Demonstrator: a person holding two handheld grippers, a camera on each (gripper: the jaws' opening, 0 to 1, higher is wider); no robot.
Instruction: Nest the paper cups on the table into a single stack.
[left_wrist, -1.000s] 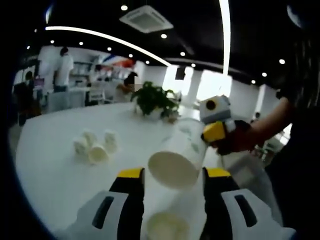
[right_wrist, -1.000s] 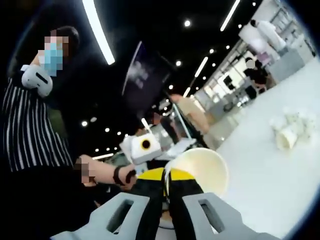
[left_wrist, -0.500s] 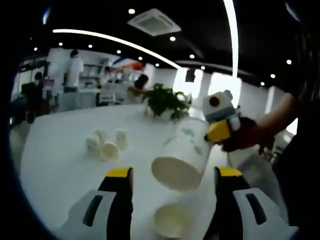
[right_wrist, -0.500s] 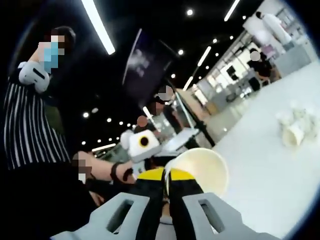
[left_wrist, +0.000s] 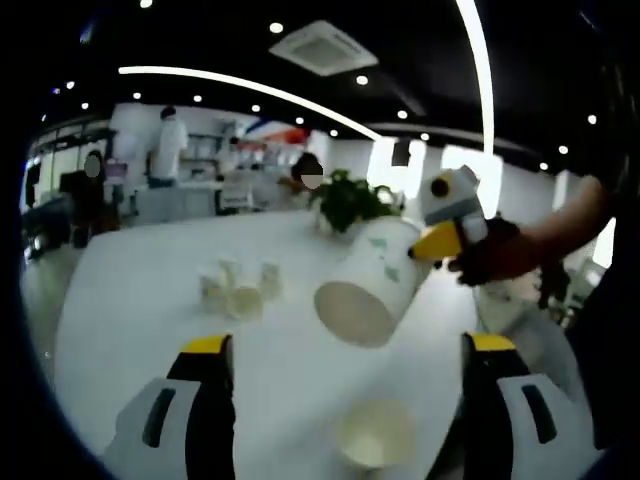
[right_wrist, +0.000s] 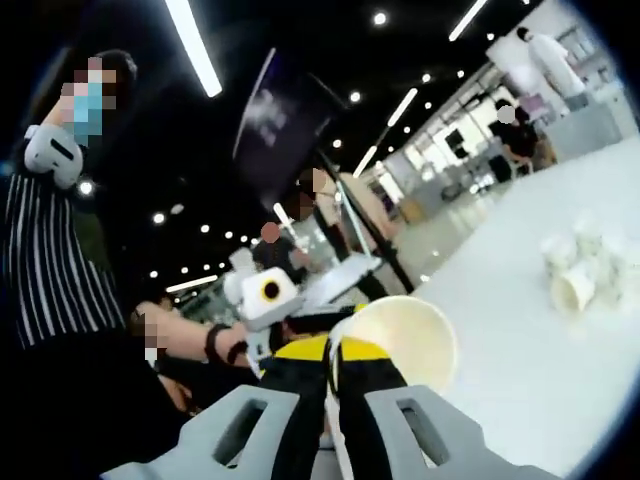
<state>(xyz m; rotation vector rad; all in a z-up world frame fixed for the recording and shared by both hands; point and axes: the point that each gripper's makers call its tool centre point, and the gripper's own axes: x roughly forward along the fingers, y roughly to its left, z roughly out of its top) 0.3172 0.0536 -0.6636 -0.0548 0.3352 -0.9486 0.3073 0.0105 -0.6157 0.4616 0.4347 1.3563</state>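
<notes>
The broad white round table (left_wrist: 130, 300) carries the work. Near its far edge stands a green leafy potted plant (left_wrist: 350, 200), well clear of the cups.

A loose cluster of small white paper cups (left_wrist: 238, 290), some upright and at least one lying on its side with its mouth showing, sits well apart from the claws towards the table's far side; the same cluster (right_wrist: 580, 270) appears at the right of the right gripper view. These look not yet gathered, so the stack is judged far from complete.

The white paper cup with green leaf print (left_wrist: 365, 285) is held tilted in the air above the table, base towards the left claw's camera. The right claw (left_wrist: 432, 245) grips it at the rim, jaws clenched on the cup wall; in its own view the right claw (right_wrist: 335, 365) shows both yellow-tipped jaws pinched together on the rim, with the cream interior of the printed cup (right_wrist: 400, 340) open beside them. A rim grip leaves the cup's body free, which would suit lowering it into another cup.

Below and nearer, a plain white paper cup (left_wrist: 377, 435) stands upright on the table, mouth up, between the left jaws (the likely receiver, in my judgement).

The left claw (left_wrist: 348, 350) is released: jaws spread wide, touching nothing.
</notes>
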